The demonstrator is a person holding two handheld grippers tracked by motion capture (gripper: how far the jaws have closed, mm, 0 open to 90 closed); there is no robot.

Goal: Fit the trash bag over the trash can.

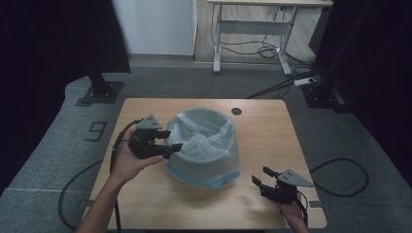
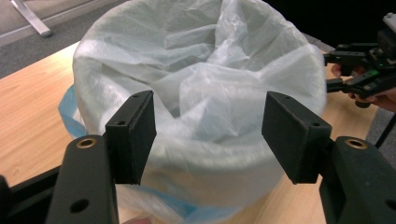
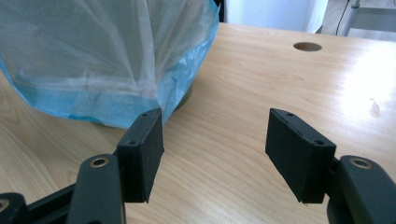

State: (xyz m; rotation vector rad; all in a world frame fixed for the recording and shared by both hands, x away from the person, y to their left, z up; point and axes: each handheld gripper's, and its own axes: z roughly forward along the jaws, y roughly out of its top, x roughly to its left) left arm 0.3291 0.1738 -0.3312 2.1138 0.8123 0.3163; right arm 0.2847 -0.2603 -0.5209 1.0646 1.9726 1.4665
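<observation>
Left gripper point(image 1: 170, 141), centre-left of the high view: jaws spread wide, empty, its fingertips point(image 1: 176, 146) at the left rim of the bag-lined bin point(image 1: 206, 145); whether they touch the plastic cannot be told. Right gripper point(image 1: 261, 176), lower right of the high view: jaws likewise wide apart, nothing between them, near the bin's blue bottom edge but clear of it. Count: two grippers, one lined bin at centre frame on one wooden table point(image 1: 262, 131), one round hole point(image 1: 236, 111) in the tabletop above the bin.
</observation>
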